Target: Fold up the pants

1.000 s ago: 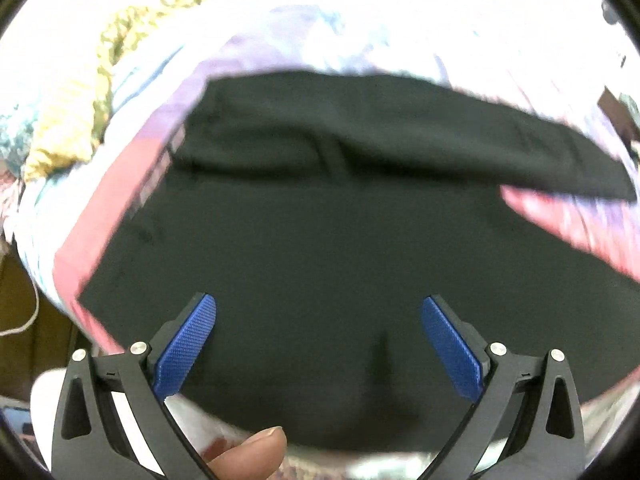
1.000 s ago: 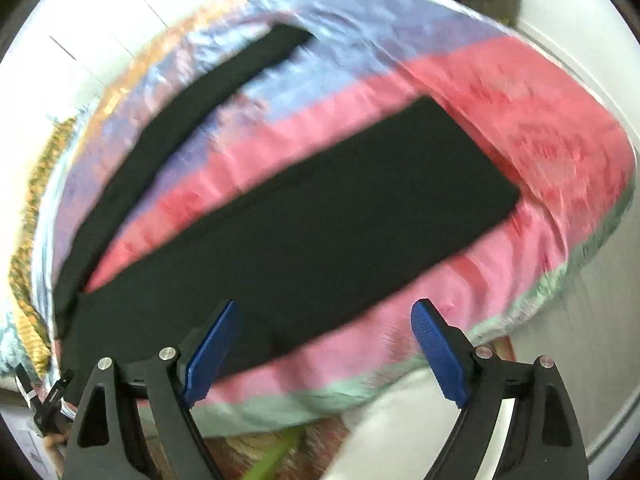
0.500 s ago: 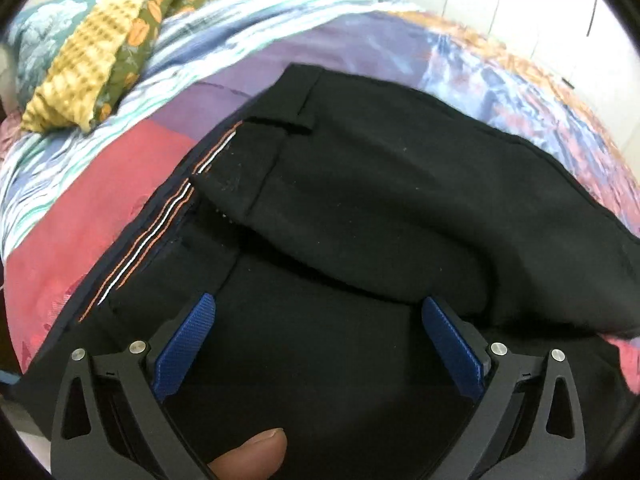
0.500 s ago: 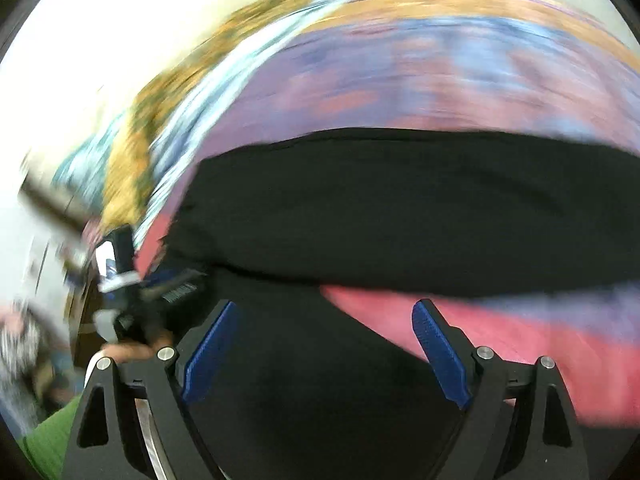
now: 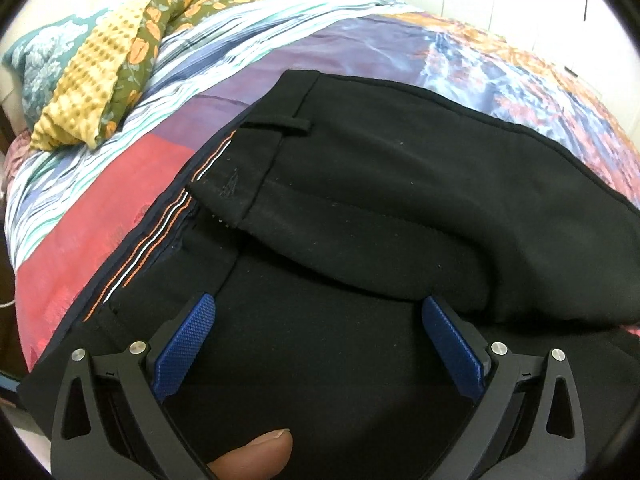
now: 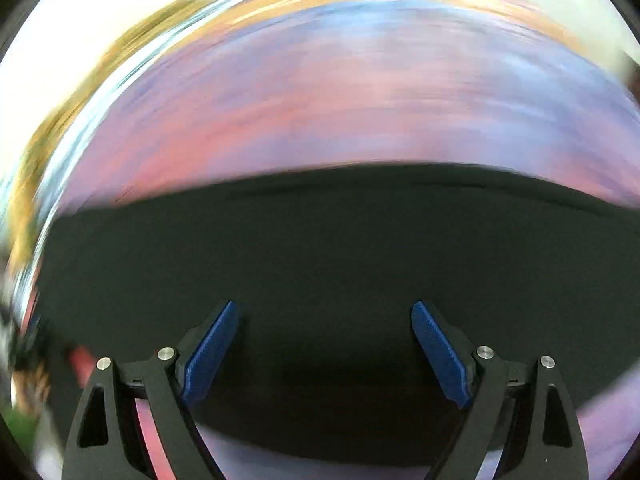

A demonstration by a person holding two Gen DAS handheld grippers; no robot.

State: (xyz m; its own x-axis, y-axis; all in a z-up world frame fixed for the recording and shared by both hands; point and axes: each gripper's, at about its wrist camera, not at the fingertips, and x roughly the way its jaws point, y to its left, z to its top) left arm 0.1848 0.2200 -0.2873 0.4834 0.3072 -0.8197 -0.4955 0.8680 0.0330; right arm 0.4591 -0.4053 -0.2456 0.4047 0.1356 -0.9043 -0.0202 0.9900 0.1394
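The black pants (image 5: pixel 360 208) lie spread on the bed, their waistband end toward my left gripper. One side of the waist is turned over the other, so the inner band shows at the left with its thin orange and white stripes (image 5: pixel 160 236), and a belt loop (image 5: pixel 280 125) sits flat near the top edge. The upper layer runs off to the right as a broad dark panel with a rounded fold along its lower edge.

My left gripper (image 5: pixel 318 340) is tilted down over the lower layer of the cloth, its jaws spread wide. The blue pads (image 5: pixel 186 346) stand on either side of bare black fabric and pinch nothing; whether their tips touch the cloth I cannot tell. My thumb tip (image 5: pixel 256 456) shows at the bottom edge between the gripper's black arms.

In the right wrist view everything beyond the tool is smeared by blur. The pants (image 6: pixel 340 248) fill the lower half as one dark band, and my right gripper (image 6: pixel 324 344) is over that band with its jaws also wide apart and nothing between the pads.

Beneath the pants is a patchwork bedspread (image 5: pixel 100 184) of red, purple, striped and orange-flowered panels. At its far left corner lie a yellow waffle-textured cloth (image 5: pixel 84 92), an olive floral cloth (image 5: pixel 168 16) and a teal floral pillow (image 5: pixel 38 56), well apart from the pants.
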